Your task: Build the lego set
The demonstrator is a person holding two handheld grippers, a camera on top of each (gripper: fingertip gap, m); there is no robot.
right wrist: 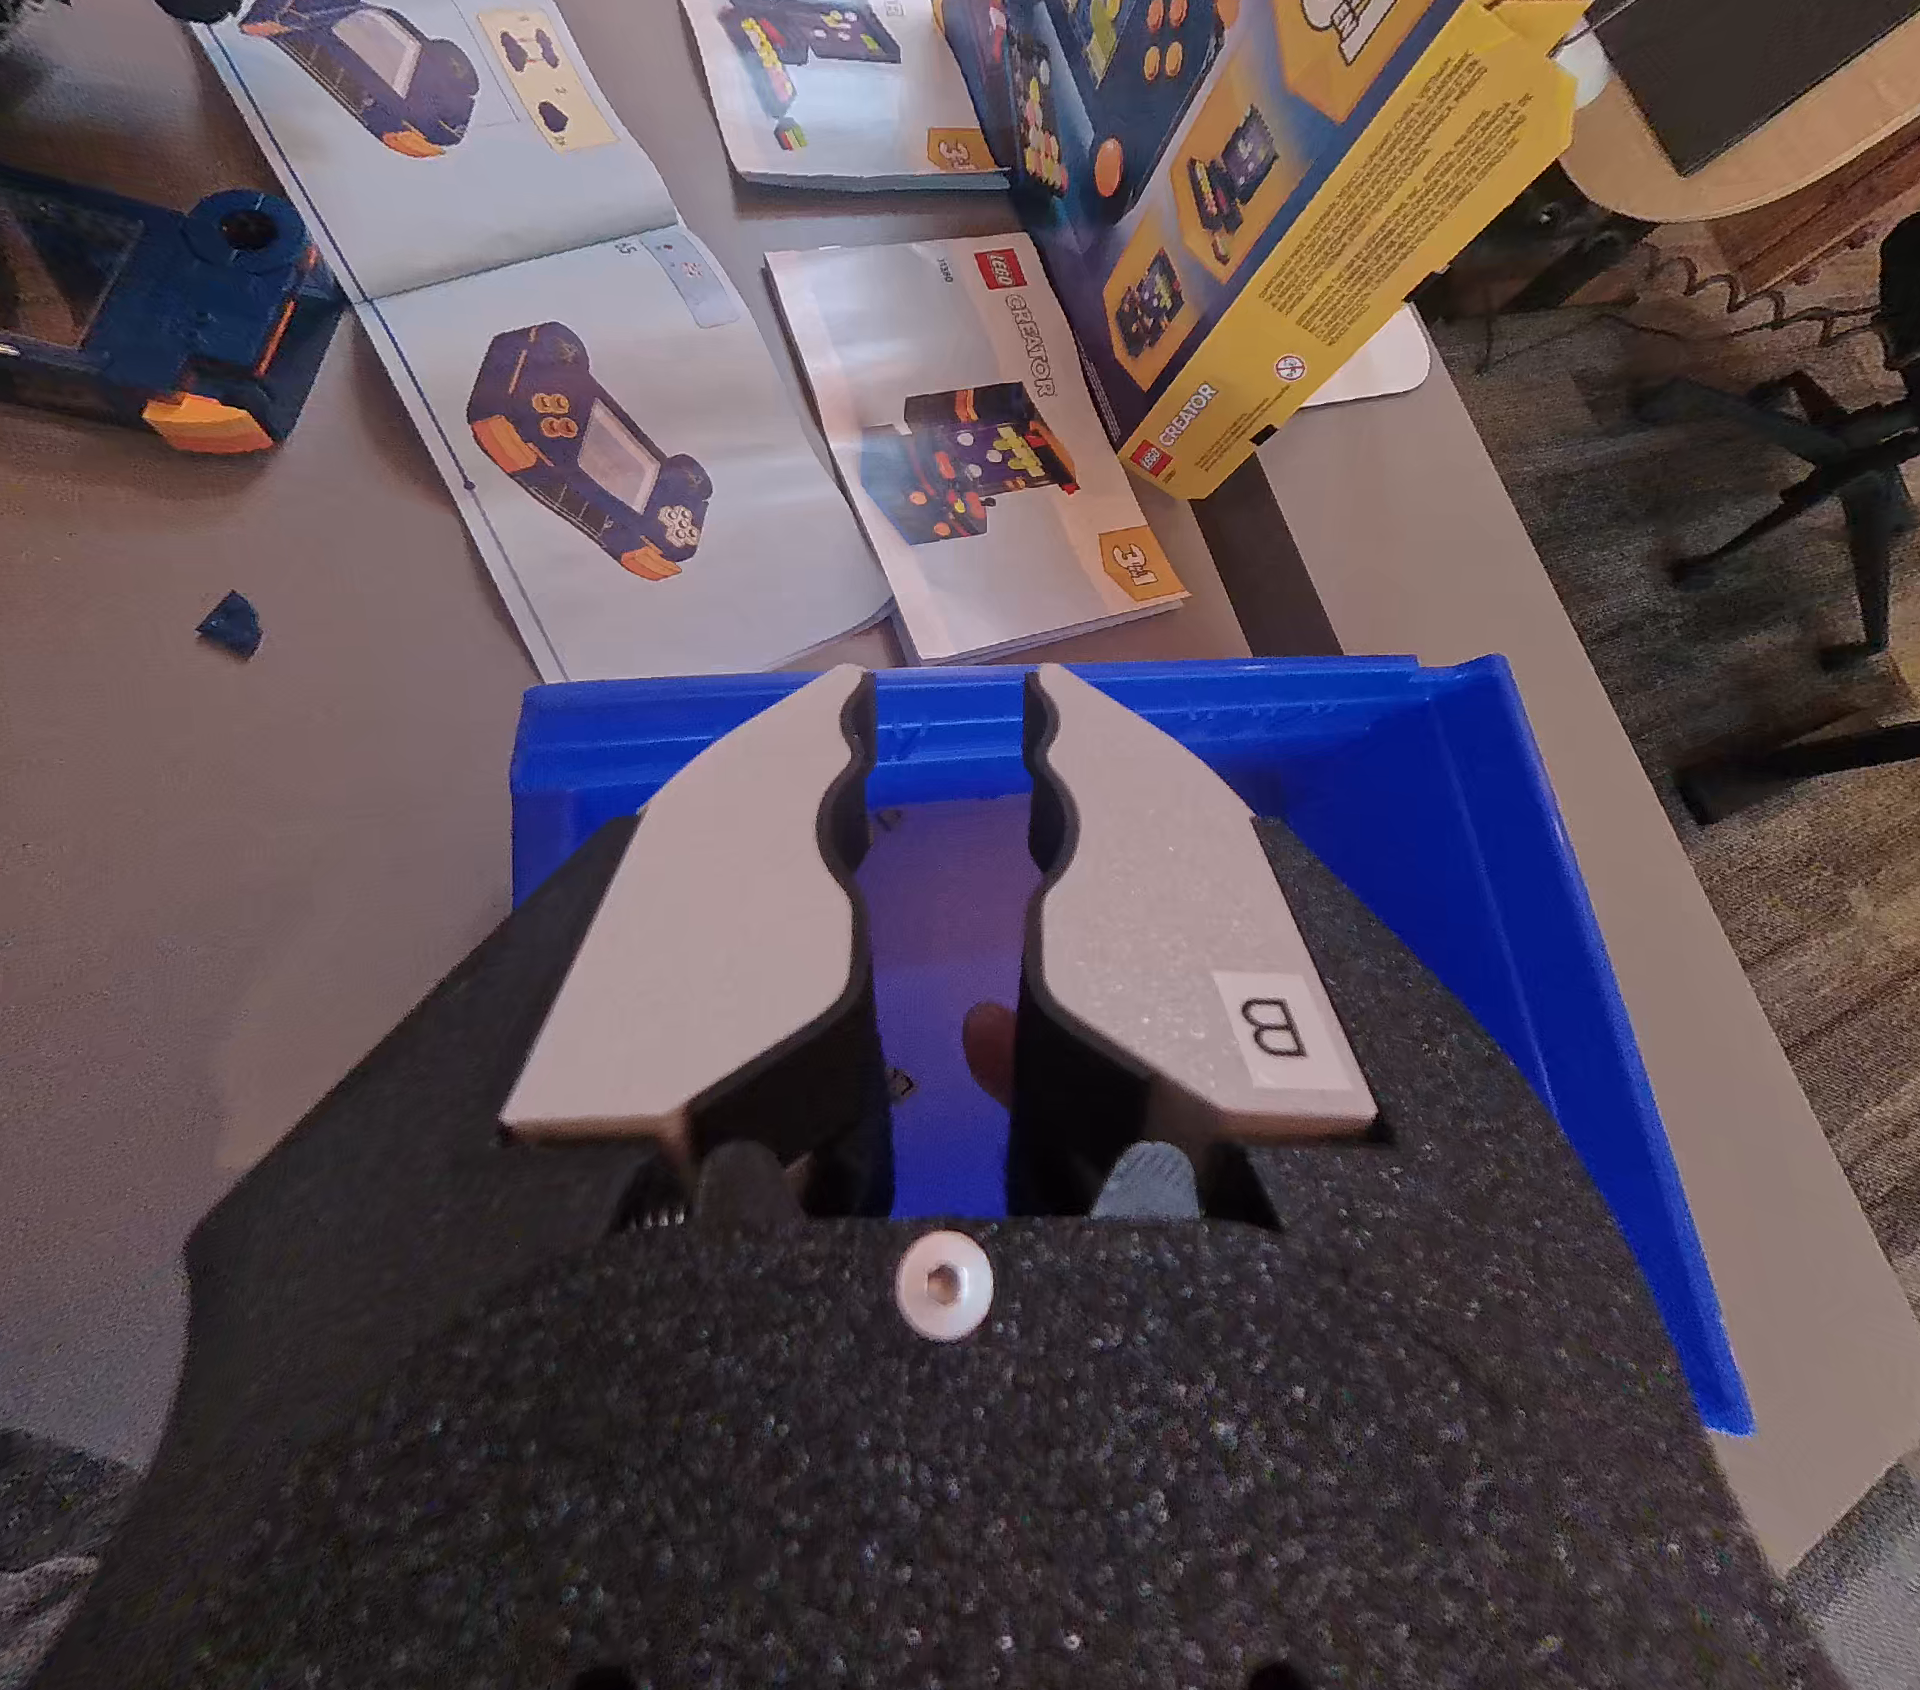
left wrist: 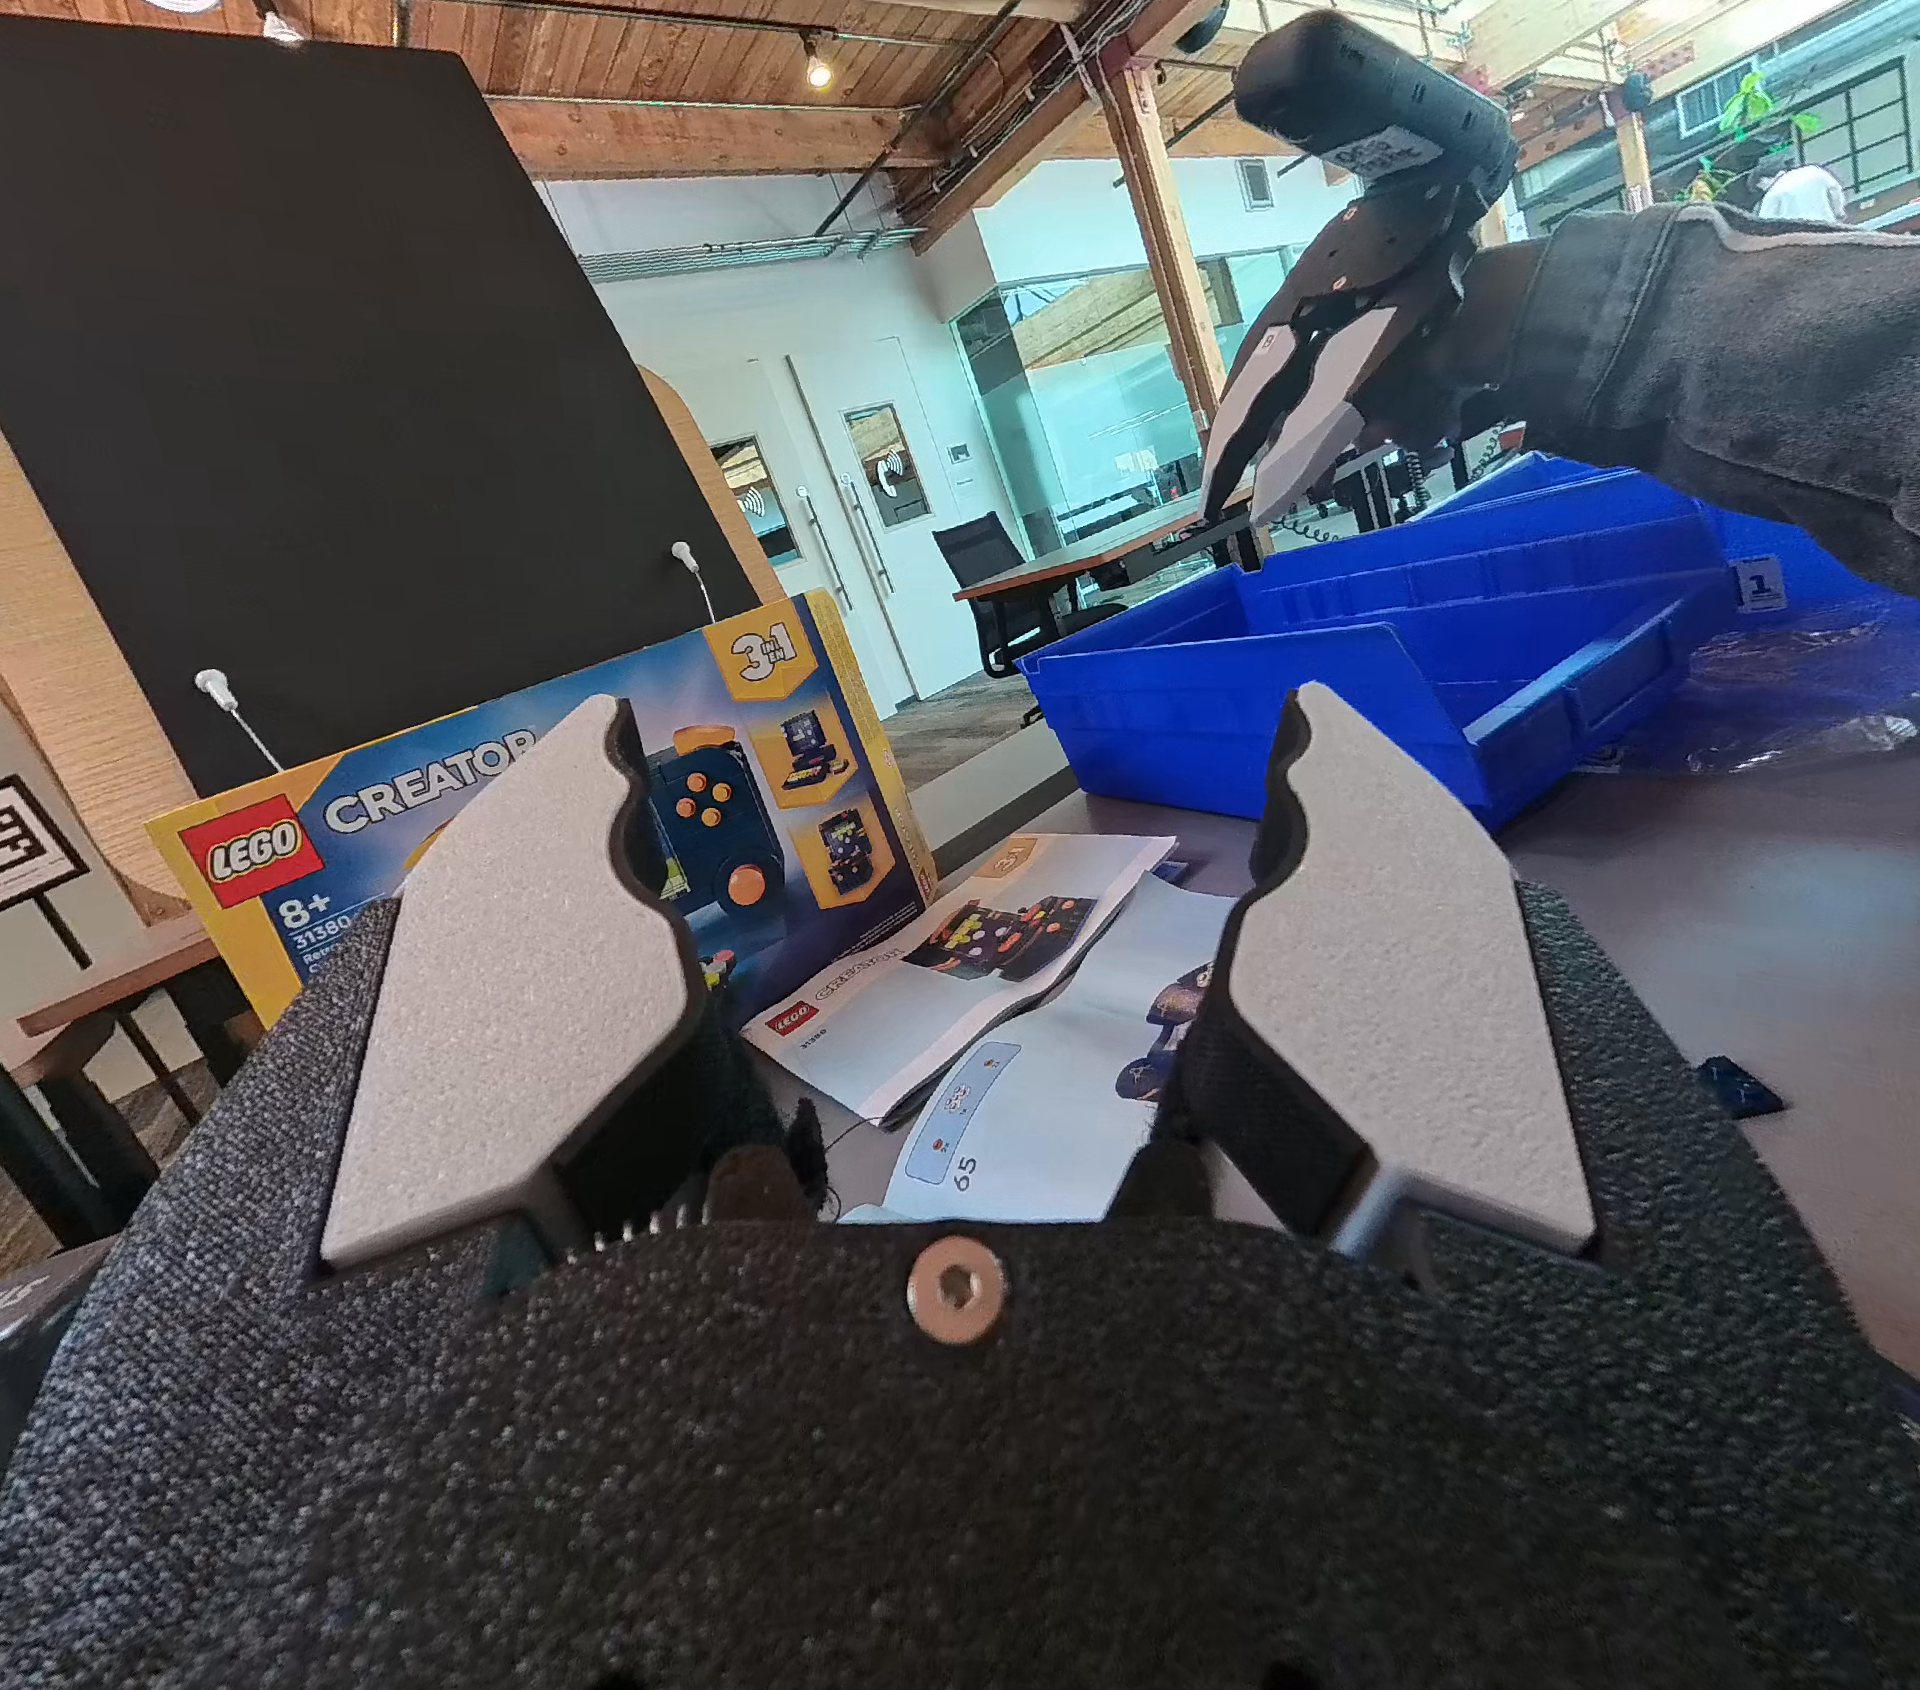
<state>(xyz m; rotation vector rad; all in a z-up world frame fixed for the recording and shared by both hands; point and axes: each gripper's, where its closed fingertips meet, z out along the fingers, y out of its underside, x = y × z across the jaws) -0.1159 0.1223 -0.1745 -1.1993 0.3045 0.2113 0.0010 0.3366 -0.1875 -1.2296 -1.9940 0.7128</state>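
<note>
grey tabletop [right wrist: 260, 809] is holding open instruction booklet [right wrist: 582, 393] and part-built model [right wrist: 177, 321]. right gripper [right wrist: 945, 684], fingers slightly parted and empty, is hovering over blue bin [right wrist: 1455, 767]; likely fetching the next piece. left gripper [left wrist: 956, 726] is idling spread wide, empty.

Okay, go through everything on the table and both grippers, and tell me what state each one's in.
Left gripper: open, empty.
Right gripper: open, empty, over the blue bin.
Blue bin: open top, on the table.
Open booklet: lying flat, open.
Two closed booklets: closed, lying flat.
Box: standing upright.
Part-built model: unfinished, on the table.
Loose dark blue piece: lying alone.
</note>
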